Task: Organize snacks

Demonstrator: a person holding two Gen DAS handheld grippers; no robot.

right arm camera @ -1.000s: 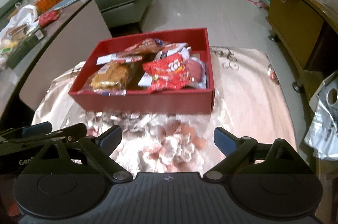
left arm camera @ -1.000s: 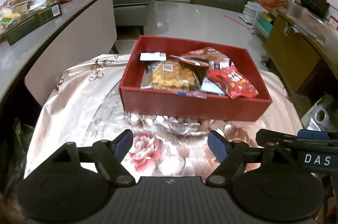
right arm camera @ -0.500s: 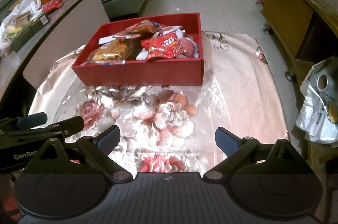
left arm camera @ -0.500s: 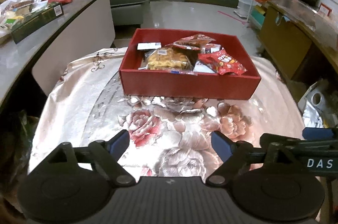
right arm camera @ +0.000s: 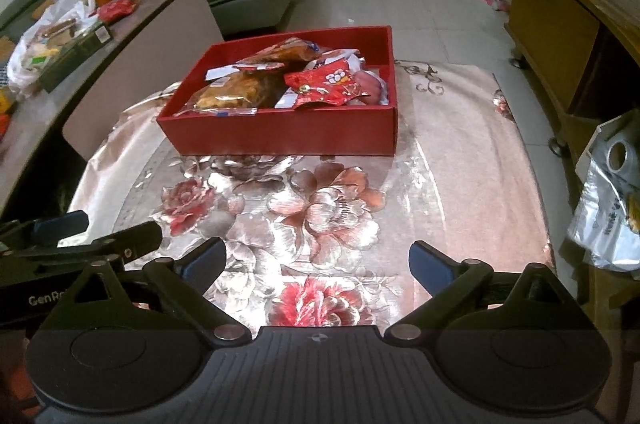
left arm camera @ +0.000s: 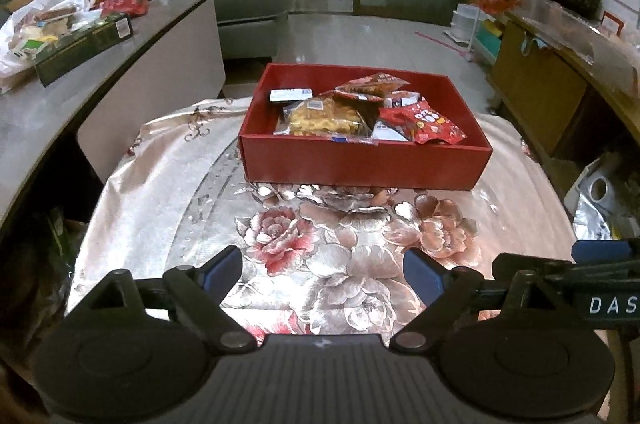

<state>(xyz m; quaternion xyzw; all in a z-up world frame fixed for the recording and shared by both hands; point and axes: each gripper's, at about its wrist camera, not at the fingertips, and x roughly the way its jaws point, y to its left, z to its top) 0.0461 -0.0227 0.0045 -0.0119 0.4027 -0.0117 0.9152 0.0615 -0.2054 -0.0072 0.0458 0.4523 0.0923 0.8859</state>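
Blue pads lined both sets of tongs. The left gripper (left arm camera: 322, 274) stood wide apart with nothing between its jaws, only the flowered cloth beneath. The right gripper (right arm camera: 318, 262) was still spreading its jaws toward full width and likewise carried nothing. The two units sat side by side: the right gripper's black arm entered the left wrist view at the lower right edge, and the left gripper's arm entered the right wrist view at the lower left.

Both tools pointed down and forward over the satin floral tablecloth (left arm camera: 360, 264), which covered a low table. Neither gripper touched the cloth in any way that could be confirmed.

Further out, well apart from both grippers, a red cardboard box (left arm camera: 360, 168) rested on the far part of the cloth. The snacks lay inside it — a clear bag of golden fried snacks (left arm camera: 326, 118) at the left centre, a red printed packet (left arm camera: 430, 128) to its right, a brown-red packet (left arm camera: 372, 86) behind them, and a small white-labelled packet (left arm camera: 290, 95) at the rear left. All packets overlapped loosely.

Beyond the table stood a grey counter (left arm camera: 52, 104) at left — holding a dark green carton (left arm camera: 84, 46) and a white plastic bag (left arm camera: 36, 20) — and a wooden cabinet (left arm camera: 536, 92) at right.
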